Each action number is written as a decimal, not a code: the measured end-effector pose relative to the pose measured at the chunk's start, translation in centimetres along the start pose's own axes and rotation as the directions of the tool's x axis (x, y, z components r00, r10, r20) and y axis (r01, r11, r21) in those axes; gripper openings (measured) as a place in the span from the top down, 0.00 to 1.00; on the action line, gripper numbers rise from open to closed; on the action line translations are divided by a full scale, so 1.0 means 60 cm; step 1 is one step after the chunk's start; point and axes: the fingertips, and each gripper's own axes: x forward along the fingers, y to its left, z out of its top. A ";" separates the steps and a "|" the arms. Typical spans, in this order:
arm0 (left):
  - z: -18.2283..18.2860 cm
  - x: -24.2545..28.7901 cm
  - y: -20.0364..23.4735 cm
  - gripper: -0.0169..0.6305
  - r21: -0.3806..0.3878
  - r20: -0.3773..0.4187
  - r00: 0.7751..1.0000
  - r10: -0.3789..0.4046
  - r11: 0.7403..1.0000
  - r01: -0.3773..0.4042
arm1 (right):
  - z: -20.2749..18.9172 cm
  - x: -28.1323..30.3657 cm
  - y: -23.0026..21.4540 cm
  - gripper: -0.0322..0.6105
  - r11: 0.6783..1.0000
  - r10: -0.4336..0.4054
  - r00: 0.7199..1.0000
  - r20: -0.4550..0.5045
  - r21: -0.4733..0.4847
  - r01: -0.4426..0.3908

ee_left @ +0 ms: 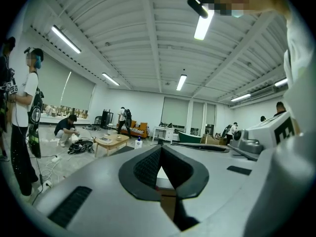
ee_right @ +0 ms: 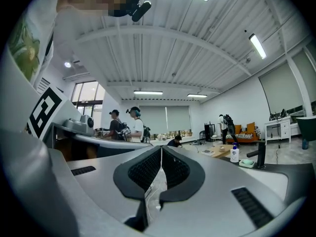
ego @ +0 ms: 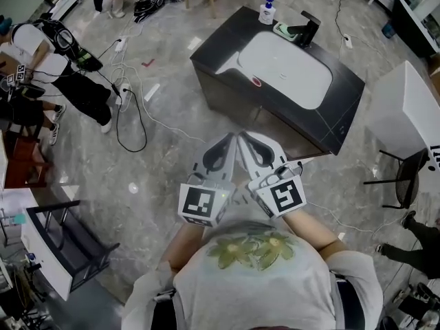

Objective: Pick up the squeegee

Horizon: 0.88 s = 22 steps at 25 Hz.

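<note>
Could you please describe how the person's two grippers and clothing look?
The left gripper and the right gripper both have light grey, tapering shells, lined inside with black ribbed pads. Each carries a white cube with black square markers. The person wears a short-sleeved grey T-shirt with a green leaf print.

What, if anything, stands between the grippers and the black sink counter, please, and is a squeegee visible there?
Nothing visible does: left gripper and right gripper, both shut and empty, hang over floor short of the counter. No squeegee can be made out; only a soap bottle and faucet are clear.
</note>
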 end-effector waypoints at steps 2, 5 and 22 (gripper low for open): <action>0.000 0.012 0.016 0.96 -0.002 -0.004 1.000 0.003 1.000 -0.003 | -0.003 0.019 -0.007 0.91 1.000 0.004 1.000 -0.007 -0.002 -0.004; 0.004 0.040 0.040 0.96 -0.011 -0.003 1.000 0.004 1.000 -0.004 | -0.006 0.049 -0.027 0.91 1.000 -0.004 1.000 -0.016 0.013 0.004; 0.011 0.202 0.177 0.96 -0.017 -0.081 0.996 -0.030 0.999 0.029 | -0.036 0.228 -0.144 0.91 0.999 -0.023 0.998 -0.066 0.033 0.025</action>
